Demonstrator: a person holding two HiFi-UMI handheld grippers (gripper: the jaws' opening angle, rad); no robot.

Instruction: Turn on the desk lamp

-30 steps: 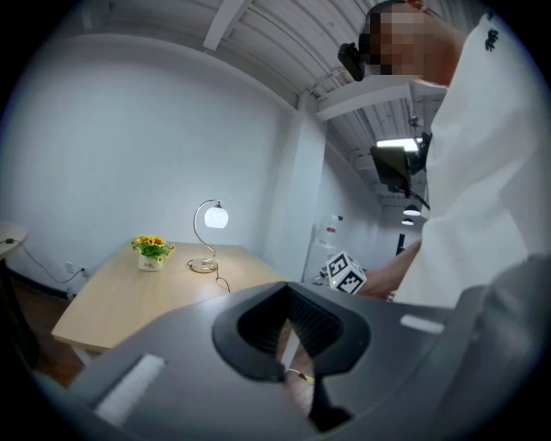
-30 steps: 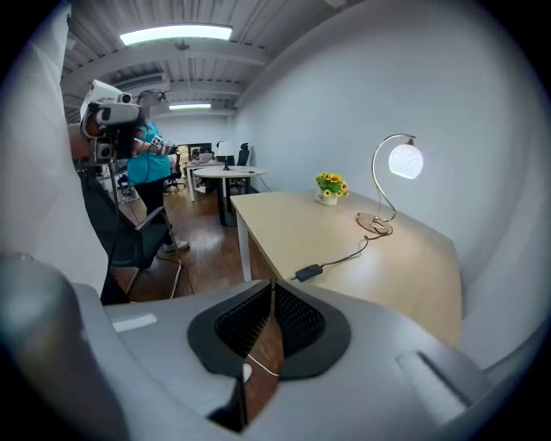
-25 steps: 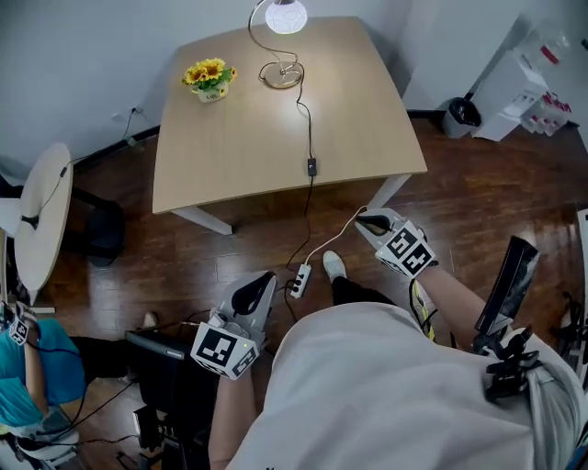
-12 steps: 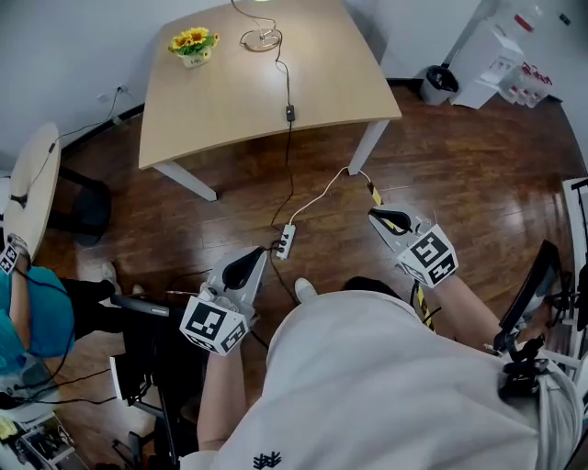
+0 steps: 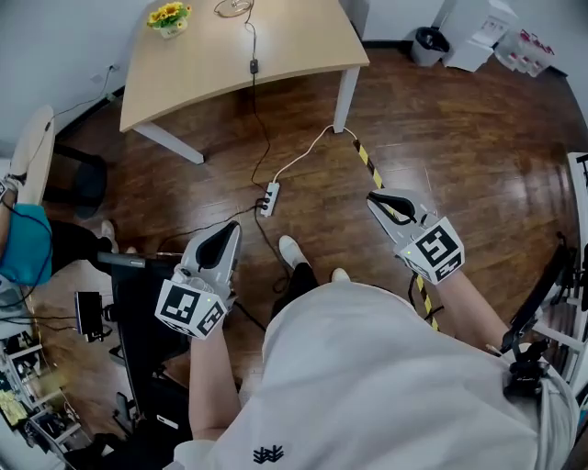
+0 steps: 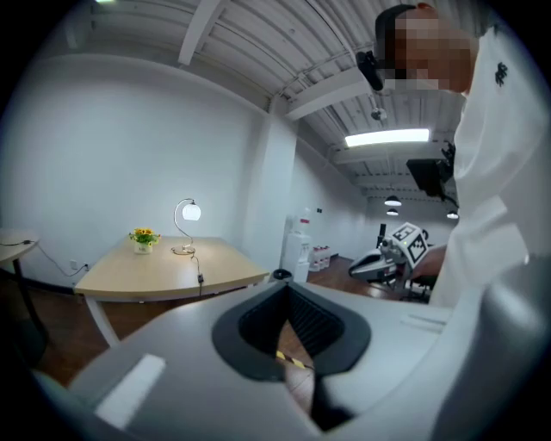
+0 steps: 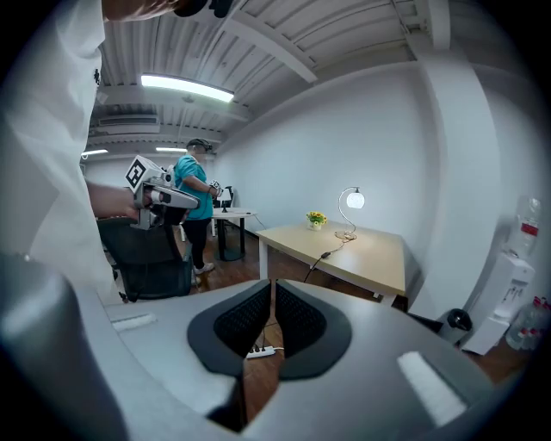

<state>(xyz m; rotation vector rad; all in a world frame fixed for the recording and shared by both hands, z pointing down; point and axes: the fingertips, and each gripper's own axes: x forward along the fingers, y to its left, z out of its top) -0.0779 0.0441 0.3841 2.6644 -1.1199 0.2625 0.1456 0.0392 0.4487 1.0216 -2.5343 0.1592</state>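
Note:
The desk lamp (image 6: 187,211) stands lit at the far end of the wooden table (image 5: 211,64), its globe glowing in both gripper views (image 7: 353,200). Only its base (image 5: 234,7) shows at the top edge of the head view. Its cord runs over the table with an inline switch (image 5: 254,66) and down to a power strip (image 5: 268,198) on the floor. My left gripper (image 5: 223,240) and right gripper (image 5: 384,200) hang over the floor, well short of the table. Both are shut and hold nothing.
A pot of yellow flowers (image 5: 168,14) sits on the table near the lamp. A black office chair (image 5: 147,312) stands beside my left gripper. Yellow-black tape (image 5: 372,165) runs across the wood floor. A bin (image 5: 429,43) stands at the back right. A person in teal (image 5: 23,243) is at the left.
The table and lamp have slid up and away in the head view as I have backed off from them. Both grippers are now farther from the table and stay shut.

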